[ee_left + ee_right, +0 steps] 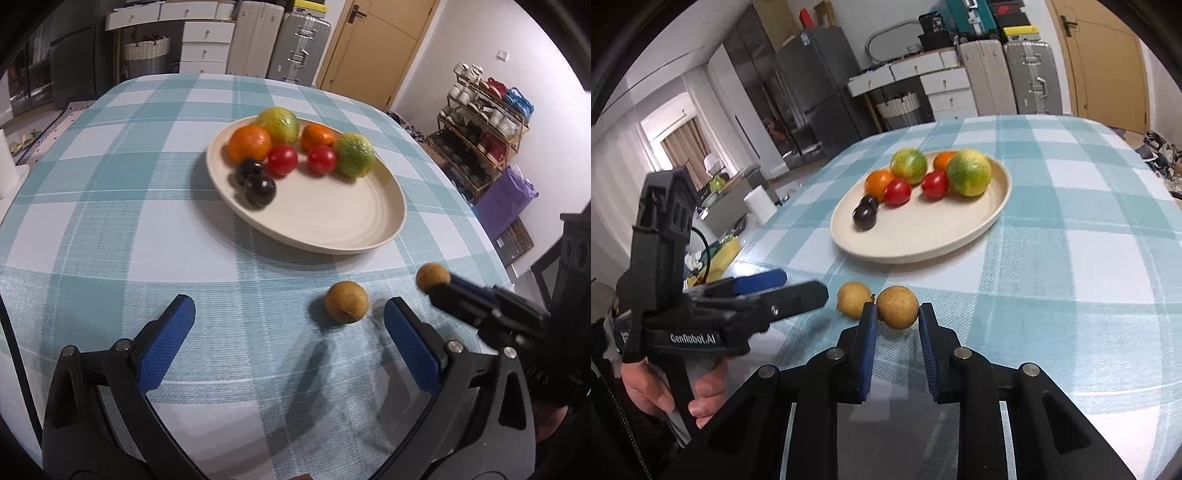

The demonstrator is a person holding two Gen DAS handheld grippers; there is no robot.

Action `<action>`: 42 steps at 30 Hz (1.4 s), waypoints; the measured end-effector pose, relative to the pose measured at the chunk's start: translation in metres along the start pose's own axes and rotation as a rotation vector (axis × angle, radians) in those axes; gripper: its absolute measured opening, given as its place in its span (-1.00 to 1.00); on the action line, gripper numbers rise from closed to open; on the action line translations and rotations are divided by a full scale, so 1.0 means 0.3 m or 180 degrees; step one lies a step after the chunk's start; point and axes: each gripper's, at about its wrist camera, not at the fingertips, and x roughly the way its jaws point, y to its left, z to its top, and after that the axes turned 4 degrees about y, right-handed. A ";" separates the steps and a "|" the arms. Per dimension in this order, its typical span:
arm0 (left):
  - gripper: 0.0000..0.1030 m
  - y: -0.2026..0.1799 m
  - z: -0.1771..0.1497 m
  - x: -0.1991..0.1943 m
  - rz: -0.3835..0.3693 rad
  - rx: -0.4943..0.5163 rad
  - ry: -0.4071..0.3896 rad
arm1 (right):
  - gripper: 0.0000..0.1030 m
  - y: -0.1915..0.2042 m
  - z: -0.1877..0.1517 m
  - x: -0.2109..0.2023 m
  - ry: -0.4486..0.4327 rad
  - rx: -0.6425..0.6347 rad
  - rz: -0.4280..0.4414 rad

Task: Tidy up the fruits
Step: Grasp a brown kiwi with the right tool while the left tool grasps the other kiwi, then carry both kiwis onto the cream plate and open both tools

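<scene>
A cream plate on the checked tablecloth holds two oranges, two green-yellow citrus fruits, two red tomatoes and two dark plums. My right gripper is shut on a small brown round fruit, also seen at its fingertips in the left wrist view. A second brown fruit lies on the cloth just left of it. My left gripper is open and empty, with this second fruit in front of its right finger.
The table's right edge drops off to a shoe rack and a purple bag. Suitcases, drawers and a door stand behind the table. A paper roll and clutter sit off the table's left side.
</scene>
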 end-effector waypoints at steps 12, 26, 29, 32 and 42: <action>0.74 -0.091 0.016 0.059 -0.0016 0.0425 0.0112 | -0.55 -0.084 0.018 -0.088 -0.0247 0.0149 0.0007; -0.51 -0.079 0.051 0.067 -0.0584 0.0377 0.0337 | -0.55 -0.102 0.047 -0.088 -0.0246 0.0169 0.0056; -0.51 -0.087 0.068 0.036 -0.0646 0.0412 0.0284 | -0.55 -0.089 0.062 -0.096 -0.0279 0.0125 0.0073; -0.51 -0.097 0.096 -0.005 -0.0659 0.0469 0.0149 | -0.55 -0.079 0.084 -0.094 -0.0305 0.0064 0.0099; -0.51 -0.048 0.244 -0.010 -0.0635 0.0335 -0.0072 | -0.55 -0.087 0.158 -0.026 -0.0253 0.0040 0.0125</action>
